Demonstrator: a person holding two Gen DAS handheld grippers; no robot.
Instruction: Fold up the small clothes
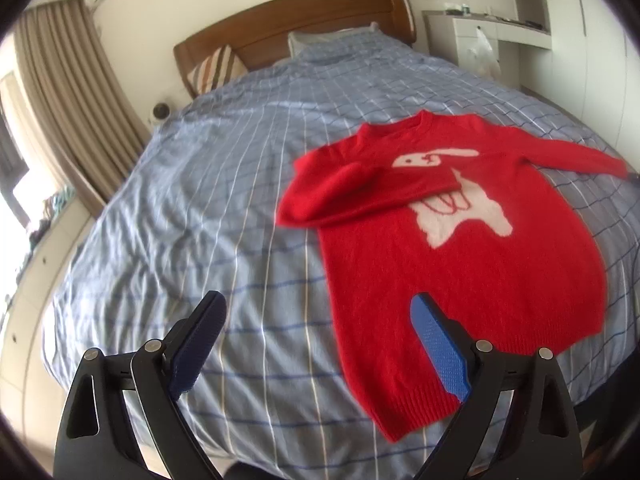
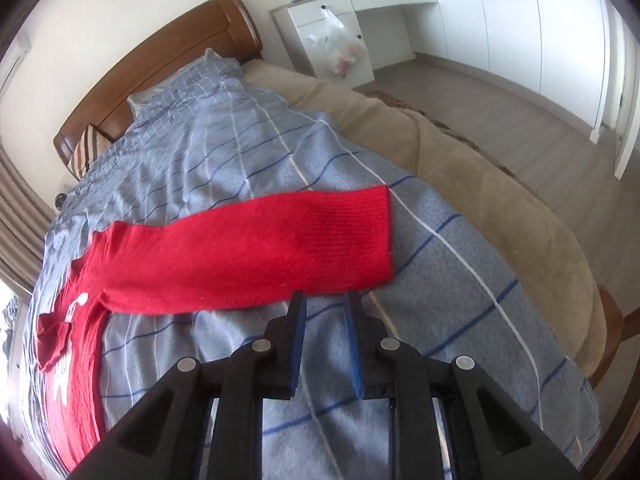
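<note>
A red sweater (image 1: 460,264) with a white animal on the chest lies flat on the blue checked bedspread (image 1: 200,184). One sleeve (image 1: 360,188) is folded across the chest. The other sleeve (image 2: 256,252) stretches straight out to the side. My left gripper (image 1: 320,304) is wide open and empty, above the bed near the sweater's hem; one blue pad (image 1: 440,344) is over the red knit. My right gripper (image 2: 326,300) is open with a narrow gap and holds nothing, its tips at the near edge of the outstretched sleeve near the cuff (image 2: 360,236).
A wooden headboard (image 1: 304,20) and striped pillow (image 1: 216,68) are at the far end. Curtains (image 1: 68,92) hang on the left. A white desk (image 2: 336,28) with a plastic bag (image 2: 344,52) stands right of the bed. A beige blanket (image 2: 480,184) covers the bed's right edge.
</note>
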